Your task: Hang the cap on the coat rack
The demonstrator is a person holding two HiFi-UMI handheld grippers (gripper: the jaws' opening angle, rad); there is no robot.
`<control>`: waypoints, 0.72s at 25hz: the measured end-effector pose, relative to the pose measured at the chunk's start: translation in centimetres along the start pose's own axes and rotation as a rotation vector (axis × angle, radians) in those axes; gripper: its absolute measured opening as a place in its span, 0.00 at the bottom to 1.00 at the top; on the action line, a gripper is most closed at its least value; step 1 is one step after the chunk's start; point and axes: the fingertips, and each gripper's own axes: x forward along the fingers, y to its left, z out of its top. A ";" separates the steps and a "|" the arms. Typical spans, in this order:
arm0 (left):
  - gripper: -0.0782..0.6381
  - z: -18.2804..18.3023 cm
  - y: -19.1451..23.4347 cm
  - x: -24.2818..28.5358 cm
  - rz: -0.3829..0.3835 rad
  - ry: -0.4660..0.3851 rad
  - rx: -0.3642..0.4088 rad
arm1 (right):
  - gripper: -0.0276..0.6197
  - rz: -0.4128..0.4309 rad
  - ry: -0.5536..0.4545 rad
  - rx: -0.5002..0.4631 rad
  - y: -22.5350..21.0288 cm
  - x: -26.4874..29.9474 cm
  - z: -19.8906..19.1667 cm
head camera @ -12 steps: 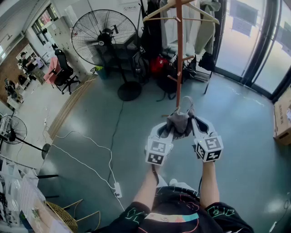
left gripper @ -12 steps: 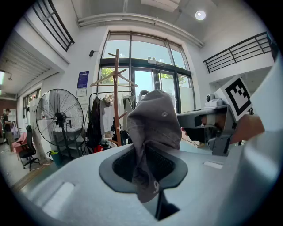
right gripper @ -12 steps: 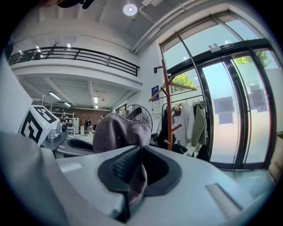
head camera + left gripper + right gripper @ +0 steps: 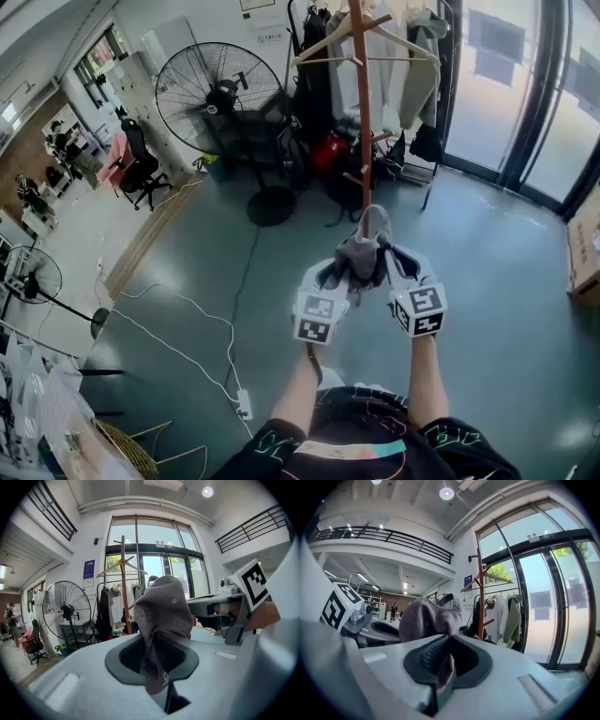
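Observation:
A grey cap (image 4: pixel 362 255) hangs in the air between my two grippers, crumpled, with its strap loop sticking up. My left gripper (image 4: pixel 339 277) is shut on the cap's fabric (image 4: pixel 161 616), which bulges up out of the jaws. My right gripper (image 4: pixel 386 267) is shut on the other side of the cap (image 4: pixel 426 618). The wooden coat rack (image 4: pixel 360 103) stands straight ahead, a brown pole with short pegs and angled arms at the top (image 4: pixel 123 569) (image 4: pixel 480 588). The cap is short of the rack and touches none of its pegs.
A large black floor fan (image 4: pixel 214 103) stands left of the rack. Behind the rack is a clothes rail with hanging garments (image 4: pixel 412 56) and bags (image 4: pixel 328 150) on the floor. A white cable (image 4: pixel 202 319) and power strip (image 4: pixel 245 405) lie at left. Glass doors (image 4: pixel 534 103) are at right.
Both grippers with the cap have moved a little forward and up toward the rack. The grip on the cap is unchanged.

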 end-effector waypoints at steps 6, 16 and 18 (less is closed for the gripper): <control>0.21 0.4 0.2 1.2 -0.005 -0.004 -0.001 | 0.08 0.014 -0.014 0.023 -1.1 0.6 0.4; 0.21 -0.8 1.4 1.4 0.005 0.035 -0.033 | 0.08 0.061 0.018 0.051 -0.8 2.4 -0.4; 0.21 -1.1 2.0 1.9 0.008 0.042 -0.046 | 0.08 0.067 0.027 0.052 -0.7 3.0 -0.6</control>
